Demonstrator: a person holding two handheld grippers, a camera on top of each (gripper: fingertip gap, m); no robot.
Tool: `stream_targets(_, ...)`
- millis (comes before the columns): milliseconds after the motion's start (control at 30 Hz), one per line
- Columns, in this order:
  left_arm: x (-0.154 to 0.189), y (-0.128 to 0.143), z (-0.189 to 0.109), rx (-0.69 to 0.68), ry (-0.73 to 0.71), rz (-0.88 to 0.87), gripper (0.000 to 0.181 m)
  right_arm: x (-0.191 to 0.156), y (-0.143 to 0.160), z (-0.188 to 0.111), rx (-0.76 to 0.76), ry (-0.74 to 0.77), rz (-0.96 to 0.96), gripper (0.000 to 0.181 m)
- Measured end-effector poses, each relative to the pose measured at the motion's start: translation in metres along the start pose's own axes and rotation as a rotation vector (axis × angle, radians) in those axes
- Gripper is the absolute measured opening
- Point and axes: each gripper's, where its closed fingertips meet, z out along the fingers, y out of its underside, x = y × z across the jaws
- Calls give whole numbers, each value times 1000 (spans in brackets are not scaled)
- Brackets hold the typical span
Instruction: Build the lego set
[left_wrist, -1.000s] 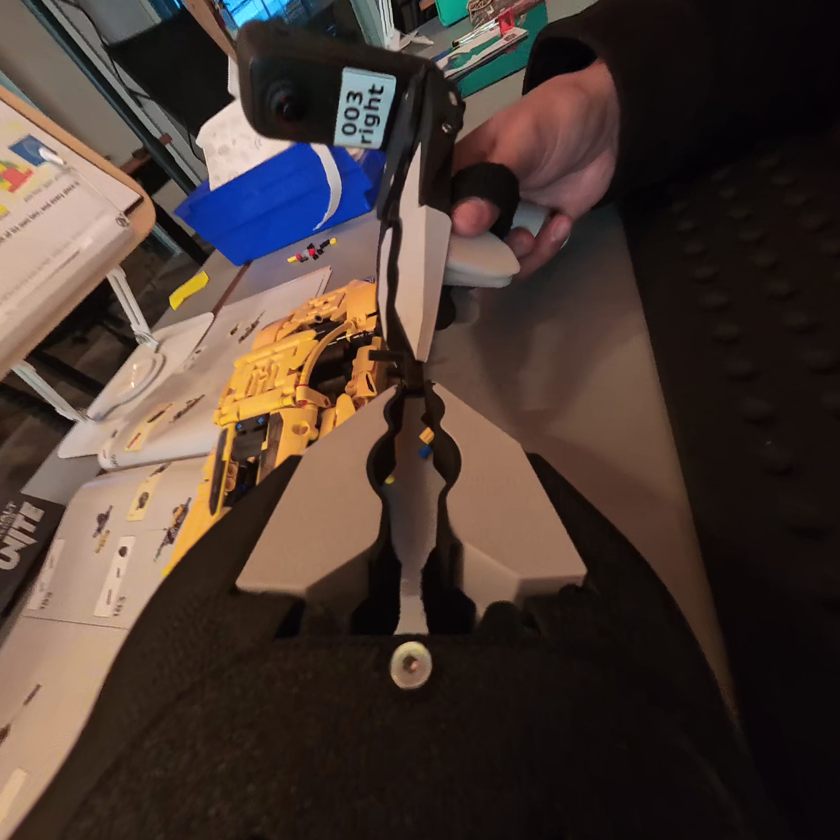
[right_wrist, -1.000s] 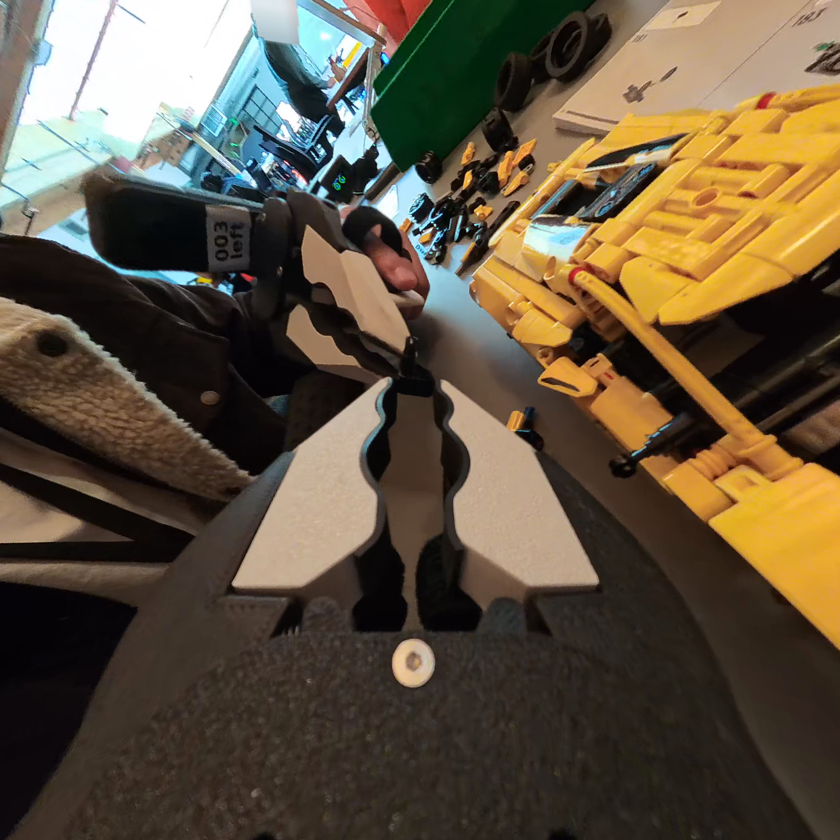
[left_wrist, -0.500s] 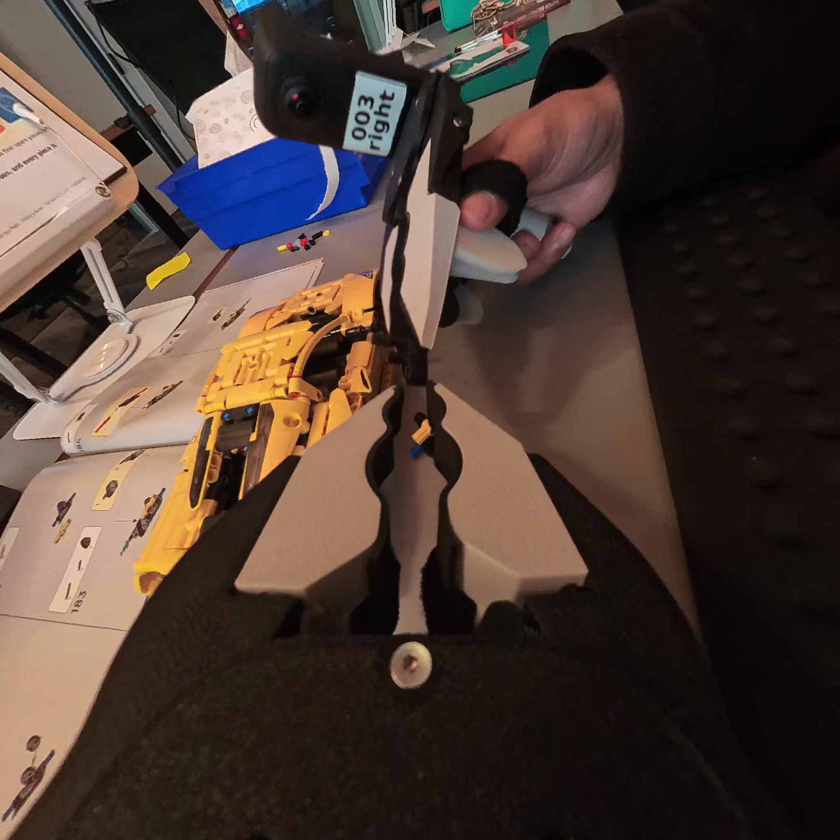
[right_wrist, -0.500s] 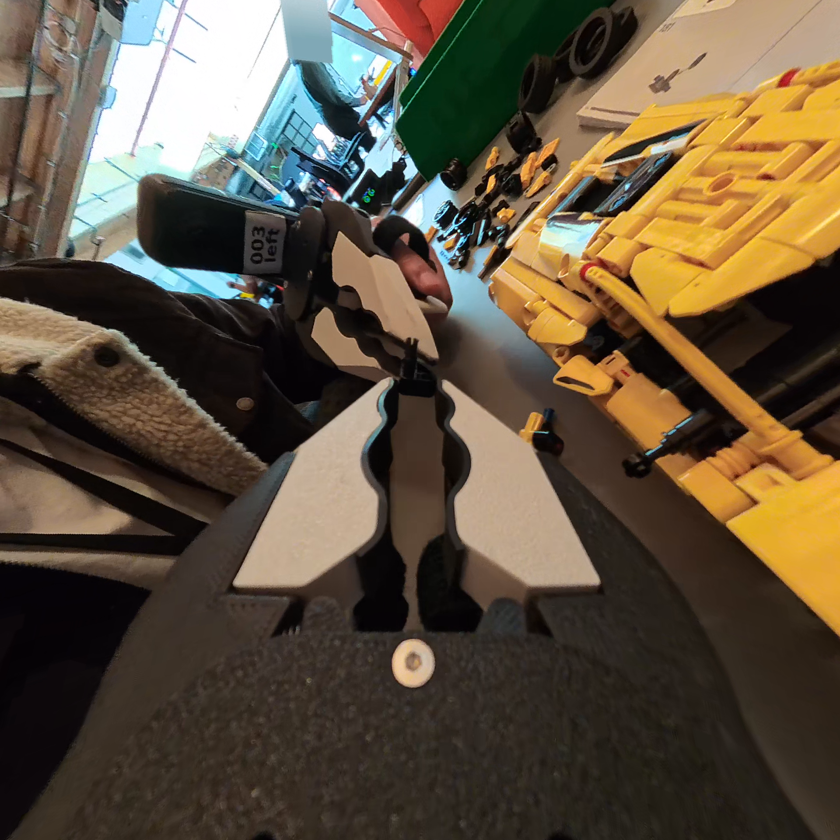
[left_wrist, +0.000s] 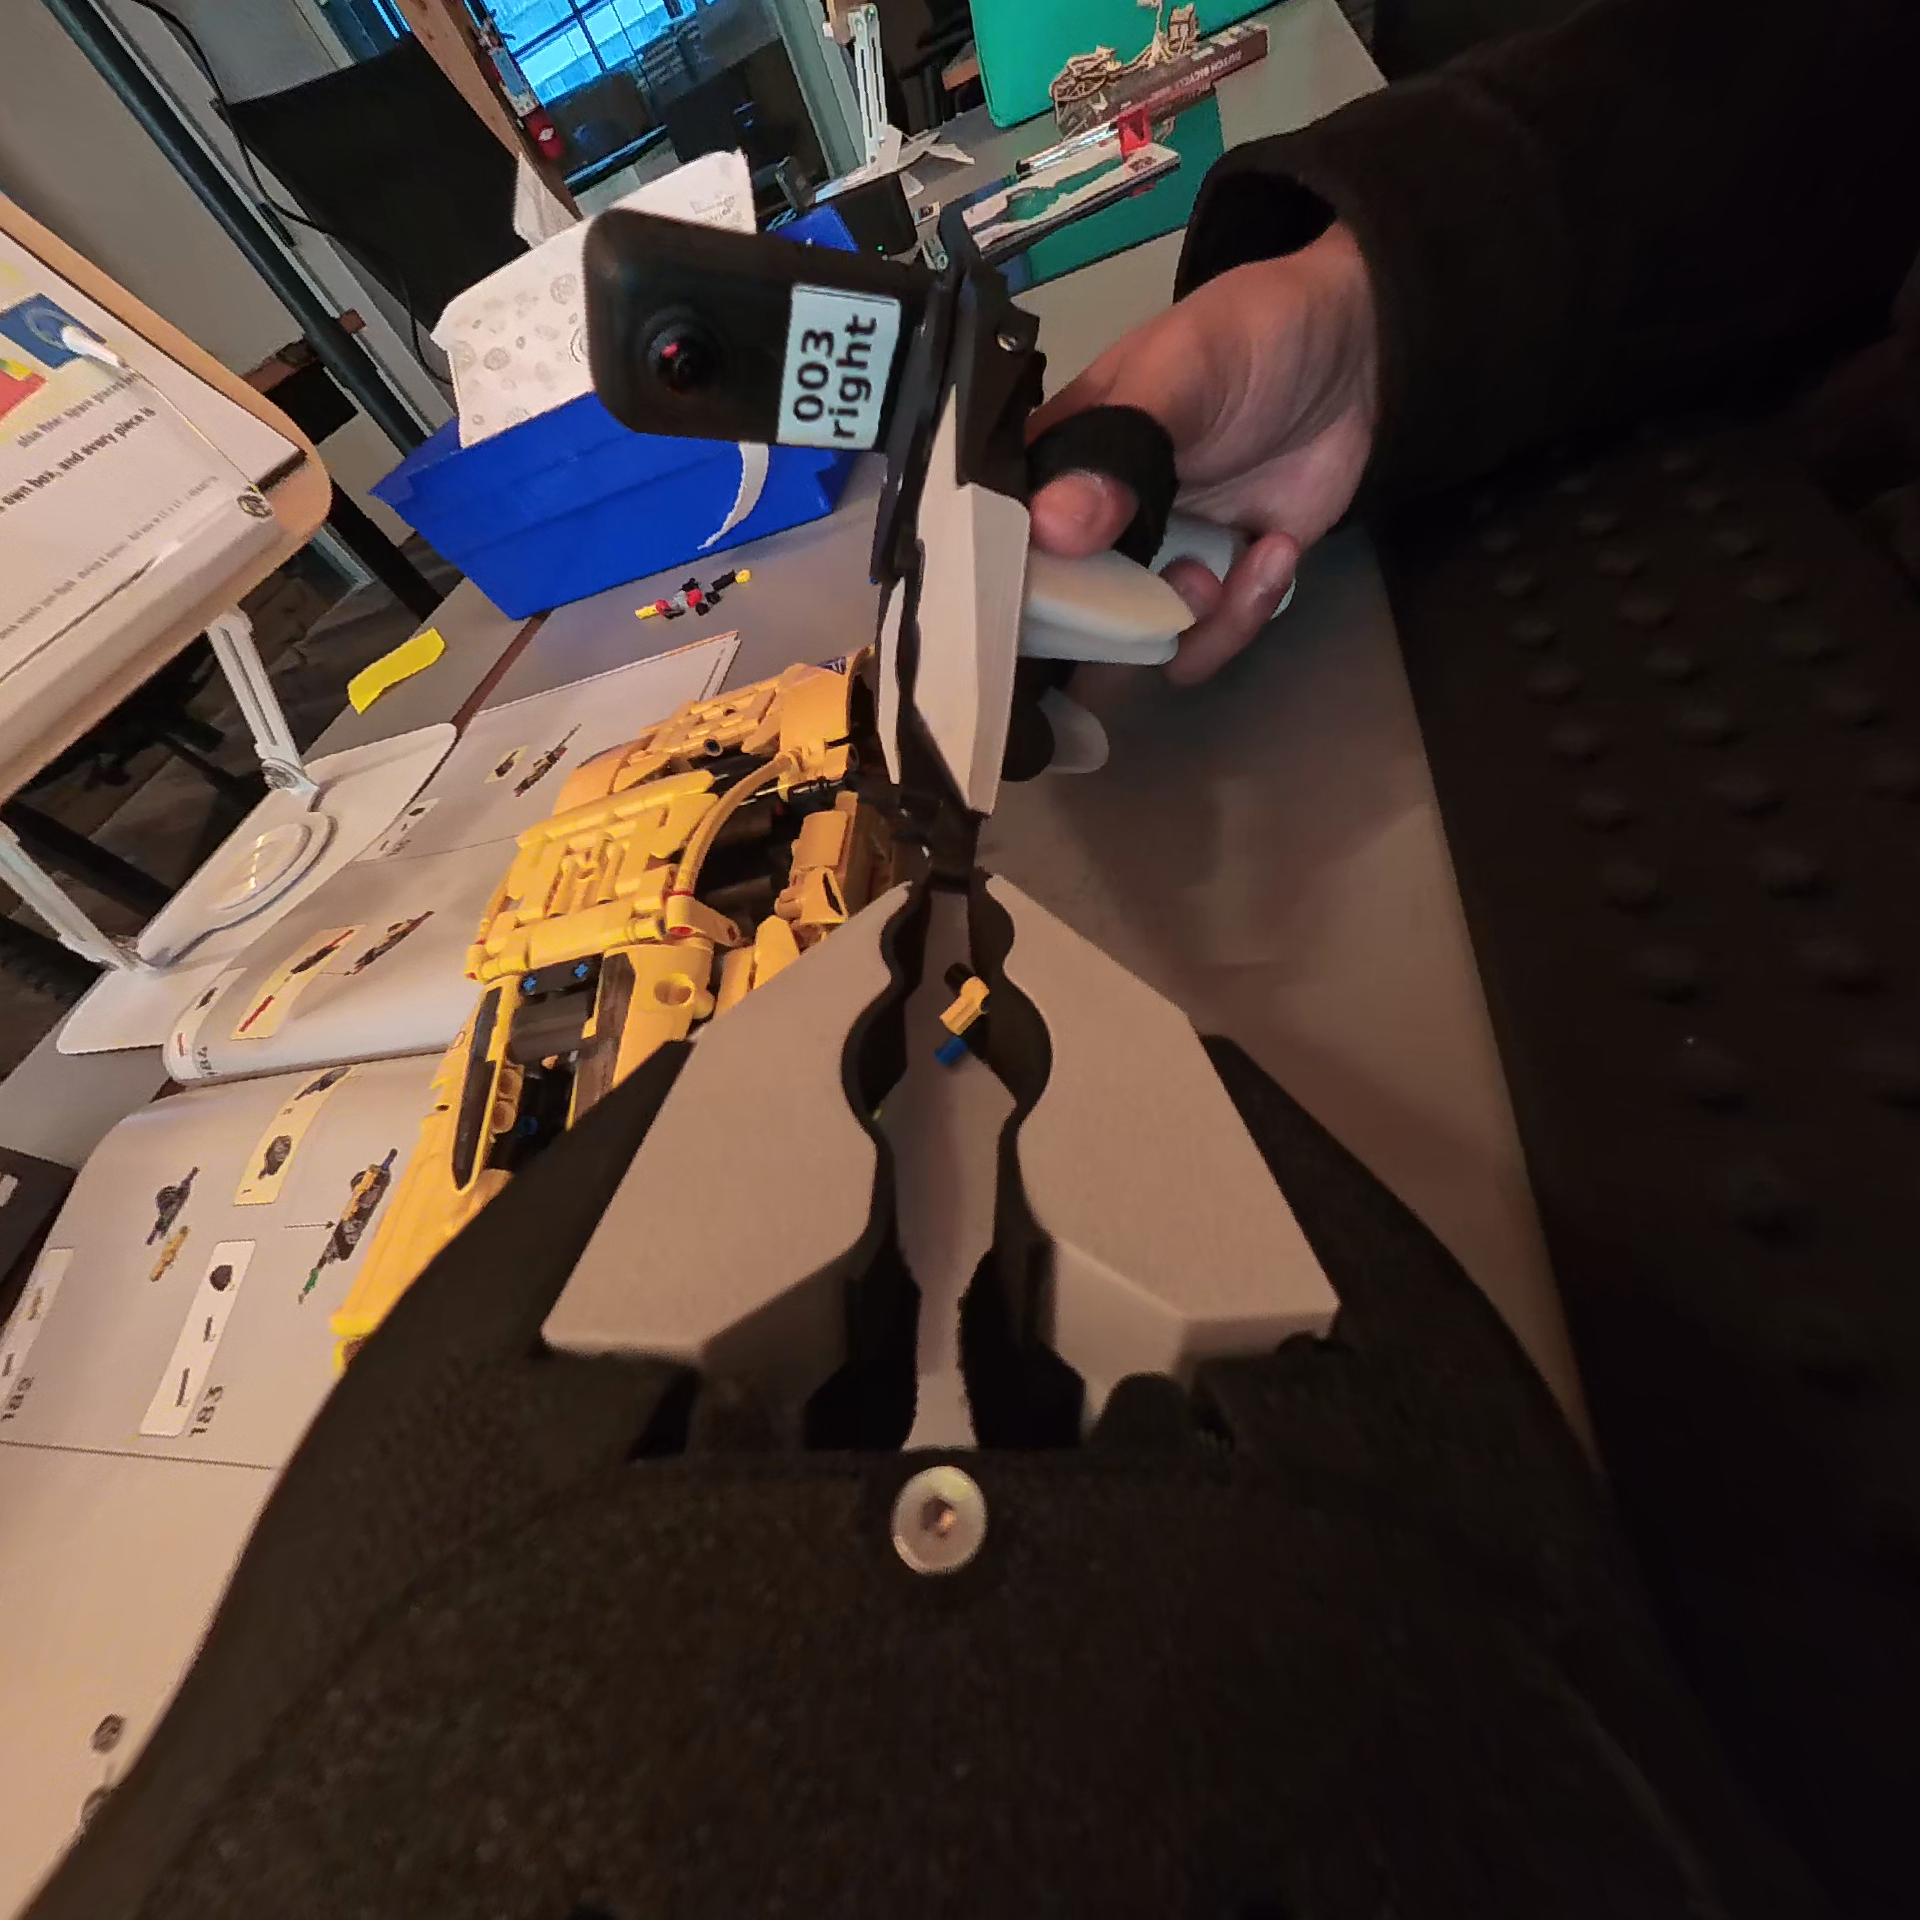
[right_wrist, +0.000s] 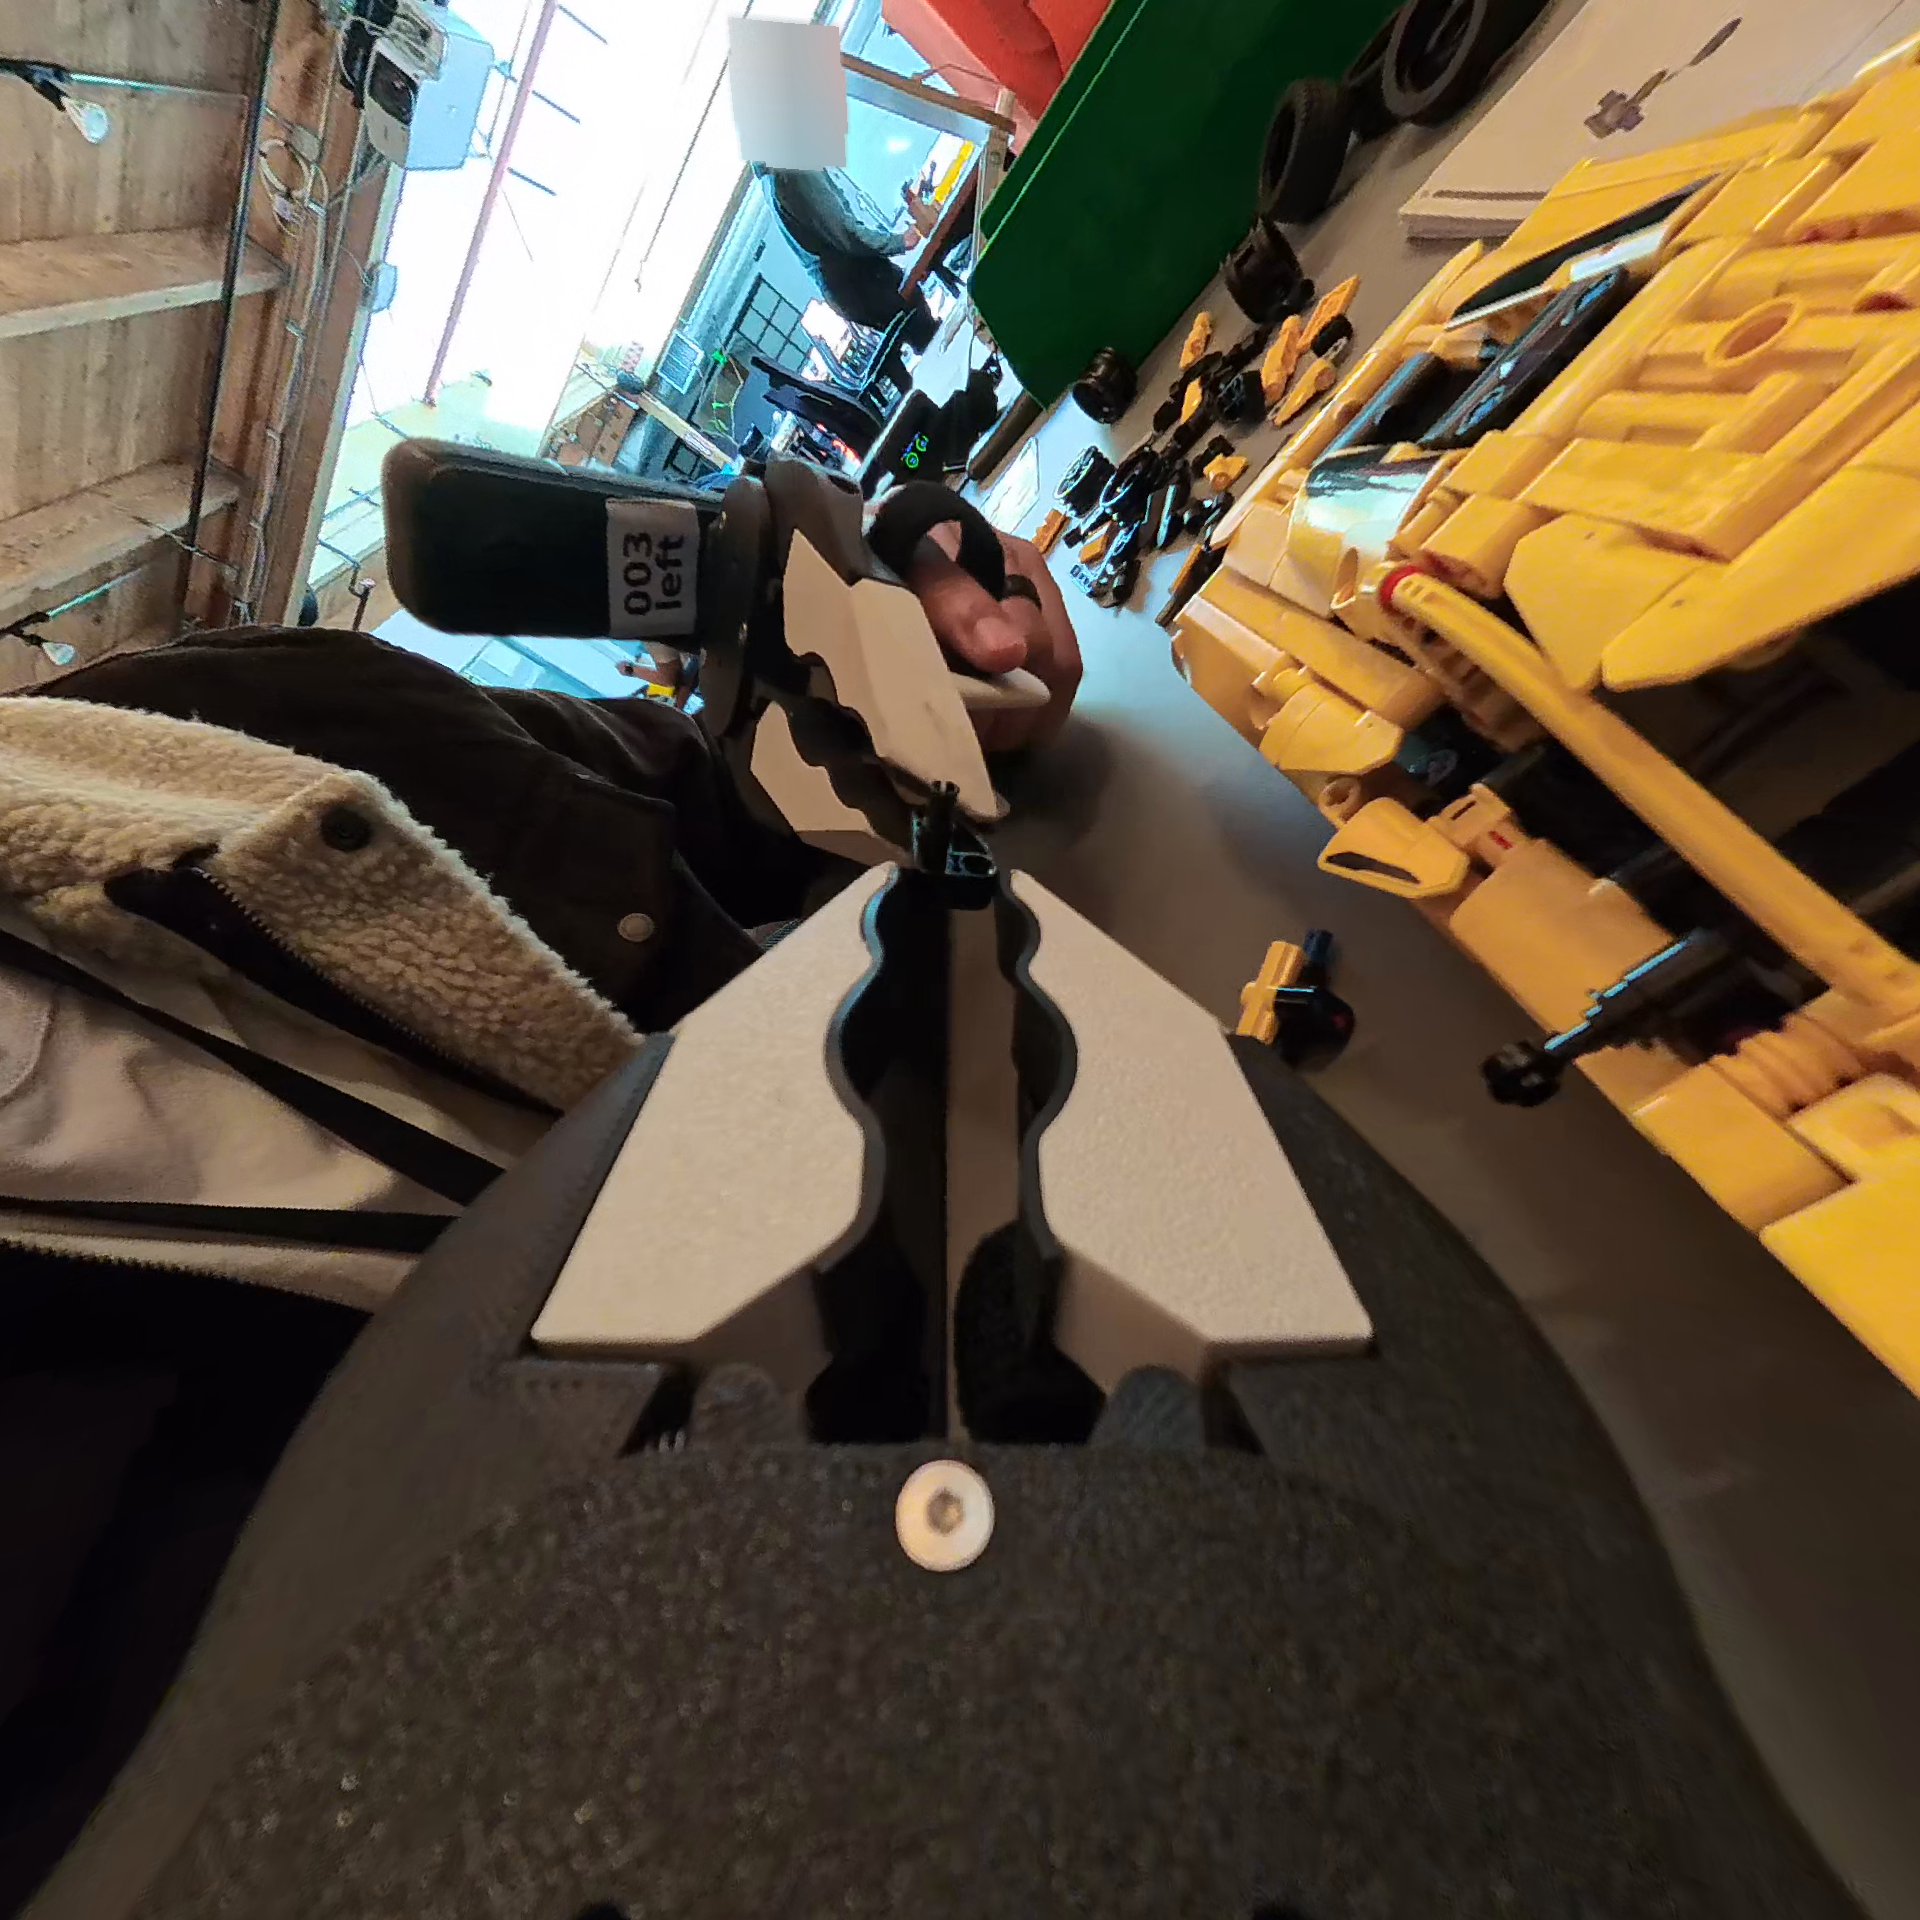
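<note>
Grey matte tabletop is bearing a blocky yellow car; both grippers, left and right, are pinching one small black piece mid-frame.

Left tool and right tool clamped, tips meeting.

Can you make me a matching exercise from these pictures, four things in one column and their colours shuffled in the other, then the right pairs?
Things:
1. car model
2. bin
3. loose tyres
4. board

Colours:
A. green
B. black
C. yellow
D. blue

Pairs: 1-C, 2-D, 3-B, 4-A
</note>
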Motion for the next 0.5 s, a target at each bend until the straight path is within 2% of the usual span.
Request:
stream_targets(300, -12, 3, -3, -3, 27, -179, 7, 16, -12, -15, 57, 134, -85, 12)
stream_targets(500, -17, 18, -1, -65, 35, -262, 7, 18, -10, -14, 47, 160, -104, 12)
